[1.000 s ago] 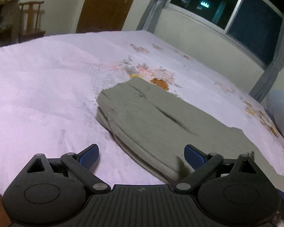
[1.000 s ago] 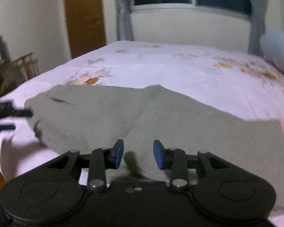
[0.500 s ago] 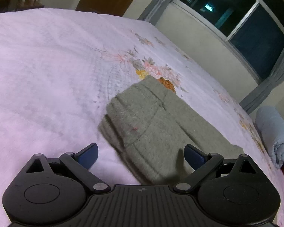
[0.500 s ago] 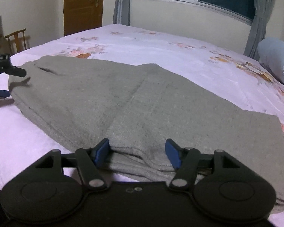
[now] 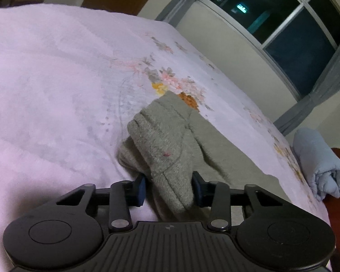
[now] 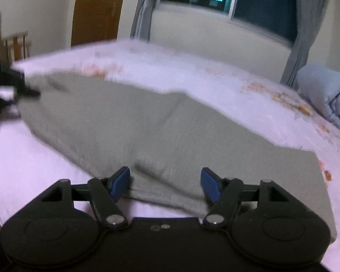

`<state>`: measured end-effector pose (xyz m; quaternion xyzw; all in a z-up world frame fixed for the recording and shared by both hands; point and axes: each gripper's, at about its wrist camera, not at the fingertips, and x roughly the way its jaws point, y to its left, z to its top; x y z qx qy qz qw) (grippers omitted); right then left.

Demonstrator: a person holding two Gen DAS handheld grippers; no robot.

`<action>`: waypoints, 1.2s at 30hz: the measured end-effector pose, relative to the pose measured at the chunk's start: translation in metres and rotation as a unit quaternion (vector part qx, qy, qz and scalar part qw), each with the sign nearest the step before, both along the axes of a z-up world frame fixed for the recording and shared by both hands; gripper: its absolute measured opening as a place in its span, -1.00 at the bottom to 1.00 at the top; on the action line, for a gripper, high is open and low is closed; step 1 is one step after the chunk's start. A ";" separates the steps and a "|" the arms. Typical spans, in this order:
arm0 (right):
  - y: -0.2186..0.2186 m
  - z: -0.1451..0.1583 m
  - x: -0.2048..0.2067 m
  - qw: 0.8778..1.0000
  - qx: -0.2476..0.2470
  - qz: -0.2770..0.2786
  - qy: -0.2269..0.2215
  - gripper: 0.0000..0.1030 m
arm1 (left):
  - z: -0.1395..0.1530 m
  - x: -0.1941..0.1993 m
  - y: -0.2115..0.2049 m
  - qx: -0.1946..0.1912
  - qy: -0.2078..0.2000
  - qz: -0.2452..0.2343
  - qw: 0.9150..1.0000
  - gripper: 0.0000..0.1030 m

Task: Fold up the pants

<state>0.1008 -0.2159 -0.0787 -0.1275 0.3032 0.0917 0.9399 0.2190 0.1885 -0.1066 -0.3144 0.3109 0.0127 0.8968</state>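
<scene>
Since half a second ago, the left gripper [image 5: 168,189] has closed its blue pads on a bunched corner of the pants [image 5: 167,145], lifting it off the bed [image 5: 45,95]. Grey-green and fuzzy, the pants lie lengthwise across the bed, folded leg over leg. Spread wide, the right gripper [image 6: 165,187] straddles their near edge.
</scene>
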 end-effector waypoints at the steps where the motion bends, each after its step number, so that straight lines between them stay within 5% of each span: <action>1: -0.002 -0.001 0.002 1.000 0.009 -0.003 -0.001 0.25 | 0.002 0.001 -0.001 0.002 0.000 -0.001 1.000 -0.23; 15: -0.024 0.015 0.000 0.993 0.065 -0.073 -0.059 0.29 | -0.023 -0.013 0.006 -0.030 -0.023 0.006 0.999 0.20; 19: -0.022 0.002 0.014 0.995 0.071 -0.070 -0.022 0.40 | -0.025 -0.011 0.000 -0.015 -0.030 0.004 0.999 0.26; 22: -0.019 -0.002 0.017 0.995 0.067 -0.069 -0.015 0.52 | -0.021 -0.008 -0.005 0.006 -0.020 -0.004 1.000 -0.05; 26: -0.019 0.013 0.008 0.992 0.091 -0.074 -0.050 0.47 | -0.020 -0.008 0.001 -0.005 -0.018 -0.009 1.000 -0.18; 31: -0.017 0.007 0.022 0.992 0.088 -0.087 -0.039 0.49 | -0.021 -0.011 0.004 -0.010 -0.024 -0.011 1.000 -0.18; 36: -0.019 0.012 0.019 0.990 0.102 -0.089 -0.042 0.47 | -0.025 -0.015 0.012 -0.027 -0.038 -0.015 0.999 0.08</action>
